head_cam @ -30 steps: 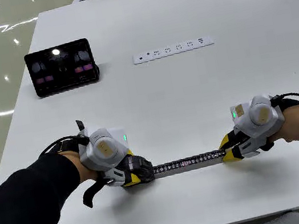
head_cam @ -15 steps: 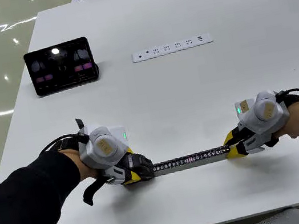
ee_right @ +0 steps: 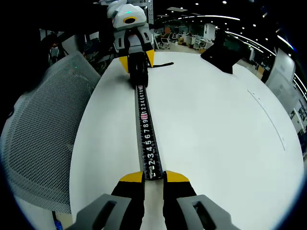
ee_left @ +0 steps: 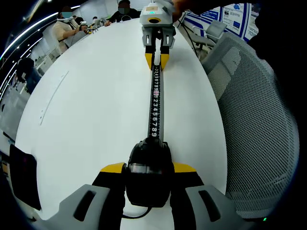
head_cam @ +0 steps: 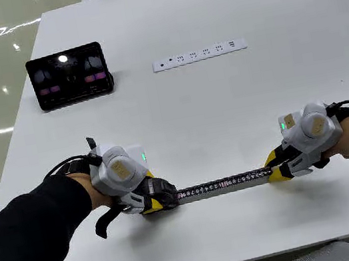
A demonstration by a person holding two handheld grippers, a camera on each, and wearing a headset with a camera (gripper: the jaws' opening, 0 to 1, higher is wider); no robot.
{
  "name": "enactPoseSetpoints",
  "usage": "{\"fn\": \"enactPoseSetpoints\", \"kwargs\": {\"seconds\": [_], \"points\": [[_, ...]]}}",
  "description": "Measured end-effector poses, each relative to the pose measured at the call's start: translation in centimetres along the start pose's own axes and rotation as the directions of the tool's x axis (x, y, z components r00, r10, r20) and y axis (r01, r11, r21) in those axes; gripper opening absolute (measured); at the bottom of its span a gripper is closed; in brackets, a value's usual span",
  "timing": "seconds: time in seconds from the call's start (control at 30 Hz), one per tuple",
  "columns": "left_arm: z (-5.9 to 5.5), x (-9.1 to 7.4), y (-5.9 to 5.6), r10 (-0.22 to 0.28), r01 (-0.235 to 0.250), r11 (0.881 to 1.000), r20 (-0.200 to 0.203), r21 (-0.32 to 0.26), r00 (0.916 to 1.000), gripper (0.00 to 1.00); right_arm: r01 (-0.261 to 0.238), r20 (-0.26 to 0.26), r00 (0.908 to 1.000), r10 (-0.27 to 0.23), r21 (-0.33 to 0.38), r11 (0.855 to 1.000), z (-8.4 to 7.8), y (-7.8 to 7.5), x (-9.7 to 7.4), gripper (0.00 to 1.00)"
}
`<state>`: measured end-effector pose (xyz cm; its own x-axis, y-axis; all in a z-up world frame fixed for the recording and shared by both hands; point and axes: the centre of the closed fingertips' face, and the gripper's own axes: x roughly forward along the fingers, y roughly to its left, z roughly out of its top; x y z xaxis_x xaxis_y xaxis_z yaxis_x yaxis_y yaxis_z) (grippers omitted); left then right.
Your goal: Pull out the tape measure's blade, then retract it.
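Note:
A black tape measure case (head_cam: 159, 195) rests on the white table, with my left gripper (head_cam: 148, 201) shut on it; the case (ee_left: 148, 170) sits between the yellow-tipped fingers. Its dark numbered blade (head_cam: 222, 184) lies flat along the table toward the right. My right gripper (head_cam: 276, 170) is shut on the blade's end (ee_right: 152, 175). In the right gripper view, the blade (ee_right: 145, 129) runs away to the case (ee_right: 137, 67) in the left gripper. The left gripper view shows the blade (ee_left: 155, 105) reaching the right gripper (ee_left: 157, 55).
A black tablet (head_cam: 70, 76) stands at the table's back left. A white power strip (head_cam: 199, 54) lies further back, centre. Cables trail from both grippers. The table's front edge (head_cam: 237, 258) is close below the tape. A mesh chair (ee_left: 259, 120) stands beside the table.
My right gripper has moved further right with the blade's end, so more blade is drawn out. The left gripper and case have stayed put.

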<state>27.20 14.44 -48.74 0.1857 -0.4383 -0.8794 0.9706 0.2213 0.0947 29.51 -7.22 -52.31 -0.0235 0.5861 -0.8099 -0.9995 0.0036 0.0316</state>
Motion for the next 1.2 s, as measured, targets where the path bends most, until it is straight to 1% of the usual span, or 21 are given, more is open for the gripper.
{"fn": "enactPoseSetpoints", "kwargs": {"seconds": [0.93,1.2], "points": [[0.0,-0.1,-0.1,0.001,-0.001,1.0,0.002,0.002,1.0,0.3,-0.002,-0.014,0.9999,0.002,0.002,1.0,-1.4,-0.3,-1.0,0.1],[0.0,-0.1,0.0,0.002,-0.002,1.0,0.003,-0.003,1.0,0.3,0.003,-0.019,0.9998,-0.003,0.017,1.0,-2.0,-0.5,-1.7,0.1]]}}
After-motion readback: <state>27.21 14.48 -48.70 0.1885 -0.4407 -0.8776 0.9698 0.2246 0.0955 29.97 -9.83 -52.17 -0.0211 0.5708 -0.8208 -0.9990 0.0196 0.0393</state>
